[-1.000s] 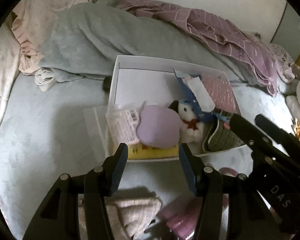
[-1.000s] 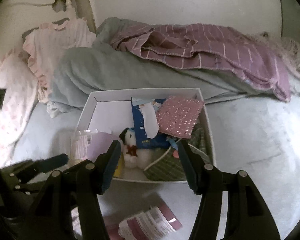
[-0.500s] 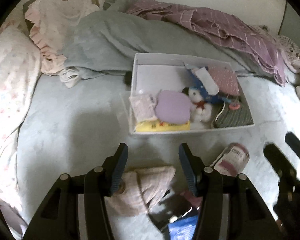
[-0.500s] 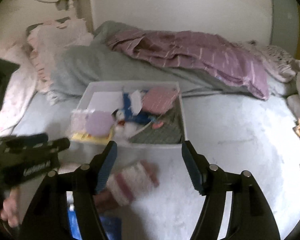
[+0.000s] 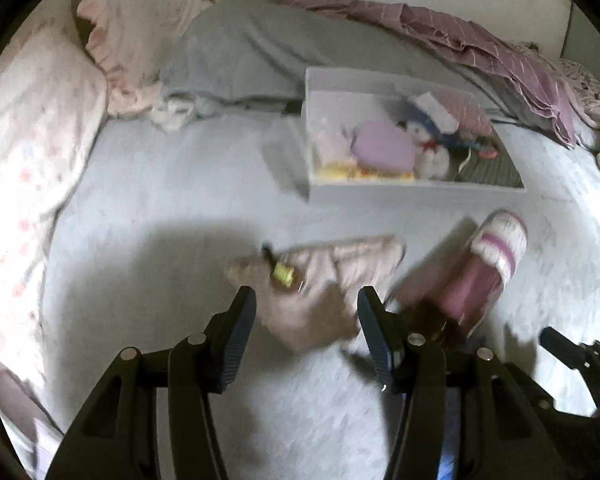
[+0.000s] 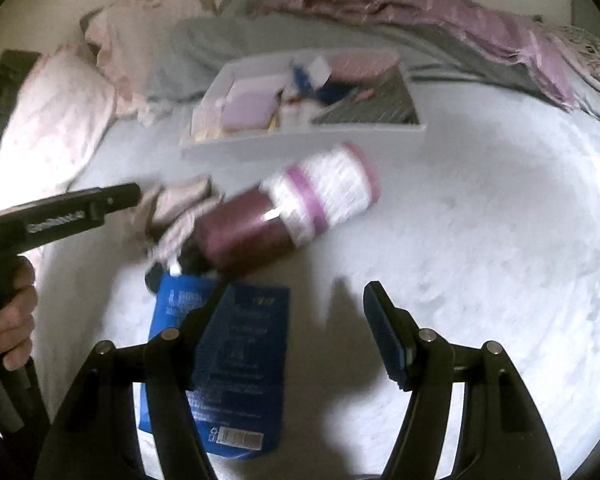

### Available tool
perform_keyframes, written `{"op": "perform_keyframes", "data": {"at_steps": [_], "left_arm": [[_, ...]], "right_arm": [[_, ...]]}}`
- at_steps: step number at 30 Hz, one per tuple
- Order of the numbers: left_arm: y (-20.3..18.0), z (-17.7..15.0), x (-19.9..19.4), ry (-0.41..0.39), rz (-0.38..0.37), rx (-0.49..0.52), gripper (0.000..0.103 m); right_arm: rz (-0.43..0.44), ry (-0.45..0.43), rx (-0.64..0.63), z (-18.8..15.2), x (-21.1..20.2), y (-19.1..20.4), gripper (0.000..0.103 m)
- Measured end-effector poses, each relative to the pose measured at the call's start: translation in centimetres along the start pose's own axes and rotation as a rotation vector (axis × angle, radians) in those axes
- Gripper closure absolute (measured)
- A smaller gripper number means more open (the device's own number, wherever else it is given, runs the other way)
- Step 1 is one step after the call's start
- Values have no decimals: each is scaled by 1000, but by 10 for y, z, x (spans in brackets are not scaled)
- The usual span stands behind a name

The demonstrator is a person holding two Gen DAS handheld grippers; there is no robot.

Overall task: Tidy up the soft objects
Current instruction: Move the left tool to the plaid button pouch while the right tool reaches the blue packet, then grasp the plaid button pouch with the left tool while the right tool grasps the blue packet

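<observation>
While both grippers, left (image 5: 306, 334) & right (image 6: 296, 330), hang empty w/ fingers apart, pink pouch (image 5: 324, 280) lies on bed (image 5: 160, 208).

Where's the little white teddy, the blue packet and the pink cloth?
little white teddy (image 5: 430, 152), left wrist view, on its body, inside the white box.
blue packet (image 6: 244, 364), right wrist view, on its printed front.
pink cloth (image 5: 332, 280), left wrist view, on its folded middle.
</observation>
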State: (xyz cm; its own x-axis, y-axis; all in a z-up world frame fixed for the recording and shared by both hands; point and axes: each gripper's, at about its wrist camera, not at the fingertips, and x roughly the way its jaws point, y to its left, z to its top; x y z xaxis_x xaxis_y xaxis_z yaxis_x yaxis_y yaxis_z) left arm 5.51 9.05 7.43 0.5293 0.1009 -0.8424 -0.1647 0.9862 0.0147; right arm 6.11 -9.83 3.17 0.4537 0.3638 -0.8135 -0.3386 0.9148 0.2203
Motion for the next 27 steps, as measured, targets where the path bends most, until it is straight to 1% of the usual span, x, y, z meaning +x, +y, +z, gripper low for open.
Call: {"op": "perform_keyframes", "data": {"at_steps": [3, 5, 7, 9, 10, 12, 13, 15, 16, 18, 21, 23, 27], "left_arm": [[21, -27, 8, 37, -47, -61, 50], [35, -45, 13, 53, -66, -105, 50], [43, -56, 19, 63, -84, -127, 50], [45, -64, 23, 69, -105, -136, 50], [45, -66, 24, 66, -112, -138, 50], [44, -66, 22, 37, -124, -131, 50], [44, -65, 20, 23, -137, -126, 50], [44, -61, 20, 17, -153, -121, 50], [45, -60, 21, 18, -157, -123, 48], [45, -56, 24, 26, -166, -133, 46], [41, -48, 25, 33, -230, -138, 44], [37, -44, 25, 19, -261, -144, 38], [29, -33, 30, 2, -294, -165, 37]], "right_arm": [[-5, 50, -1, -10, 15, 8, 35], [19, 57, 20, -15, 22, 7, 34], [48, 45, 58, -19, 26, 5, 27], [81, 25, 71, -22, 25, 8, 16], [110, 31, 76, -22, 26, 10, 14], [122, 34, 76, -24, 27, 15, 9], [109, 32, 66, -25, 27, 19, 9], [52, 34, 13, -27, 30, 30, 8], [18, 33, -17, -29, 32, 37, 7], [-38, 36, -64, -34, 36, 50, 0], [-101, 27, -101, -39, 39, 60, 0], [-105, 14, -97, -42, 39, 59, 0], [-93, -1, -92, -43, 40, 57, 0]]}}
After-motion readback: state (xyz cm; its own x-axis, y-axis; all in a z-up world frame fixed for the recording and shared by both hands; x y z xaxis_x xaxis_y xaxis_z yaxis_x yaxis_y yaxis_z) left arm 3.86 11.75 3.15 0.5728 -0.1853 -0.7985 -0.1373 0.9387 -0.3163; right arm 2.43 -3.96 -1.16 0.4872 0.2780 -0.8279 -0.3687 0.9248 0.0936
